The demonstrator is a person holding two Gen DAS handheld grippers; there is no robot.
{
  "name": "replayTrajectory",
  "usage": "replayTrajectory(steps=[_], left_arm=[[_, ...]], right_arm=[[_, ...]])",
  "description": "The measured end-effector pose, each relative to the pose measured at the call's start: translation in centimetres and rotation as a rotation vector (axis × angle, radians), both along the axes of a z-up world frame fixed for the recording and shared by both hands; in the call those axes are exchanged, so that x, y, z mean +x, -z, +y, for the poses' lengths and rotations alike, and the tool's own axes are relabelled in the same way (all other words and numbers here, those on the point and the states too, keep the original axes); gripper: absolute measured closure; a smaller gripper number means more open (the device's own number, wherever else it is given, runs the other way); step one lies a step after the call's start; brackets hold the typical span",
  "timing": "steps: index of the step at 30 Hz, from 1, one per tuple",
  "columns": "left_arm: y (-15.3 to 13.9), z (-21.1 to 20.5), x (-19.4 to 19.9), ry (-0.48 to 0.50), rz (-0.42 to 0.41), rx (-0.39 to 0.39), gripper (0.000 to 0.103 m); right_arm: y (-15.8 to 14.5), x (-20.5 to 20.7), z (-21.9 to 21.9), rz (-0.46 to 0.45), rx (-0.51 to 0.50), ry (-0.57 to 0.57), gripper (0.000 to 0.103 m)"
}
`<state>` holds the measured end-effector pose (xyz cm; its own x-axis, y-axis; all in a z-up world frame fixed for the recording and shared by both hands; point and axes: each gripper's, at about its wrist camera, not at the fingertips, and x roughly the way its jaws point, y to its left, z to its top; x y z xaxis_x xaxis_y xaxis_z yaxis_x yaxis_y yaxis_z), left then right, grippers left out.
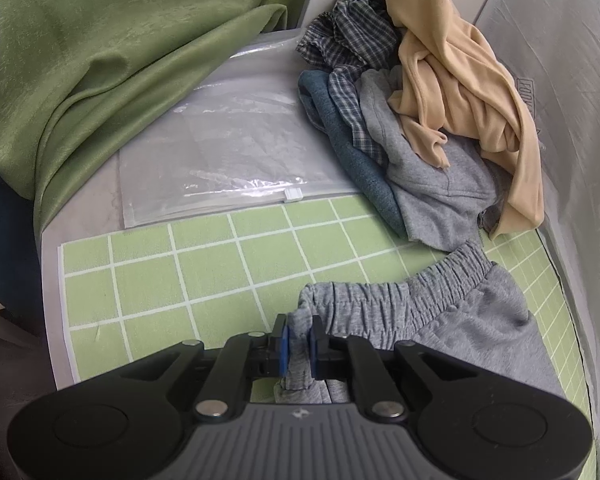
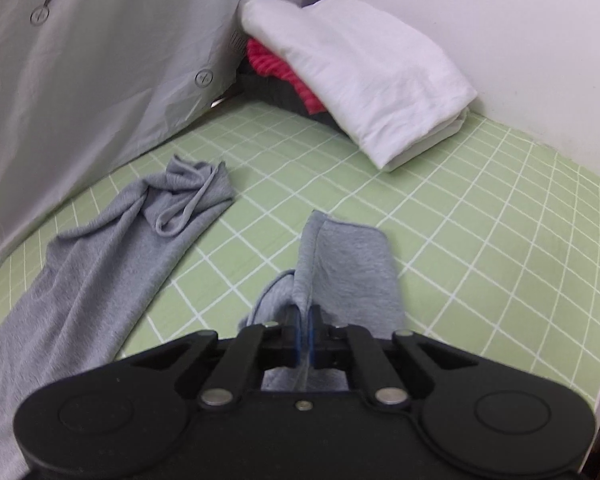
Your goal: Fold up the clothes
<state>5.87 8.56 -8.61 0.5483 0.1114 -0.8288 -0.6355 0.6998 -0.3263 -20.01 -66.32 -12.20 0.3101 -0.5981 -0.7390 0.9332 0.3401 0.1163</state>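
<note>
Grey sweatpants [image 1: 452, 320] lie on the green grid mat [image 1: 204, 272]. In the left wrist view their elastic waistband runs across the lower right, and my left gripper [image 1: 299, 340] is shut on the waistband's left end, cloth bunched between the blue pads. In the right wrist view one grey trouser leg [image 2: 100, 264] stretches along the left with its cuff crumpled. The other leg's end [image 2: 348, 264] stands up folded in front of my right gripper [image 2: 303, 334], which is shut on that cloth.
A pile of unfolded clothes [image 1: 440, 120], tan, grey, plaid and blue, sits at the mat's far right. A clear zip bag [image 1: 228, 152] lies behind the mat, beside a green curtain [image 1: 112, 64]. Folded white cloth over red fabric [image 2: 352, 76] rests in the far corner. Grey sheeting [image 2: 92, 68] walls the left.
</note>
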Motion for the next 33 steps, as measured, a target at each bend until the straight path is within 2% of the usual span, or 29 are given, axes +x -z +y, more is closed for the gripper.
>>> replayTrajectory(steps=[4, 7, 10, 13, 16, 17, 19, 21, 23, 29, 33], left_arm=[[-2.1, -0.2, 0.2, 0.036, -0.06, 0.025, 0.094], [-3.7, -0.5, 0.5, 0.052, -0.108, 0.023, 0.094], [-4.7, -1.0, 1.6, 0.07, -0.143, 0.019, 0.094], [-5.4, -1.8, 3.4, 0.098, -0.171, 0.019, 0.094], [-5.2, -2.9, 6.0, 0.11, -0.184, -0.004, 0.094], [-5.1, -3.3, 6.8, 0.114, -0.184, -0.014, 0.094], [-5.1, -4.4, 8.3, 0.133, -0.189, -0.018, 0.094], [-5.3, -5.2, 9.0, 0.152, -0.201, 0.0, 0.094], [-5.1, -5.6, 9.1, 0.147, -0.198, 0.001, 0.094], [-3.7, -5.5, 8.4, 0.135, -0.148, 0.0, 0.094], [-3.2, -5.1, 7.9, 0.127, -0.12, 0.004, 0.094]], right_arm=[[-3.9, -1.7, 0.4, -0.09, -0.074, 0.044, 0.1], [-6.7, -1.9, 0.7, -0.131, -0.139, 0.035, 0.1], [-8.9, -0.7, 0.4, -0.145, -0.196, -0.008, 0.1], [-9.3, 2.2, -1.8, -0.154, -0.205, -0.062, 0.1], [-8.6, 6.8, -6.2, -0.23, -0.144, -0.112, 0.099], [-8.3, 8.5, -7.4, -0.257, -0.127, -0.155, 0.097], [-7.6, 11.3, -9.0, -0.282, -0.047, -0.224, 0.081], [-7.0, 11.8, -9.0, -0.326, -0.001, -0.21, 0.055], [-6.0, 10.9, -8.2, -0.331, 0.008, -0.182, 0.046], [0.4, 6.1, -7.3, -0.222, 0.169, -0.05, 0.046], [2.9, 4.5, -6.8, -0.192, 0.219, -0.003, 0.045]])
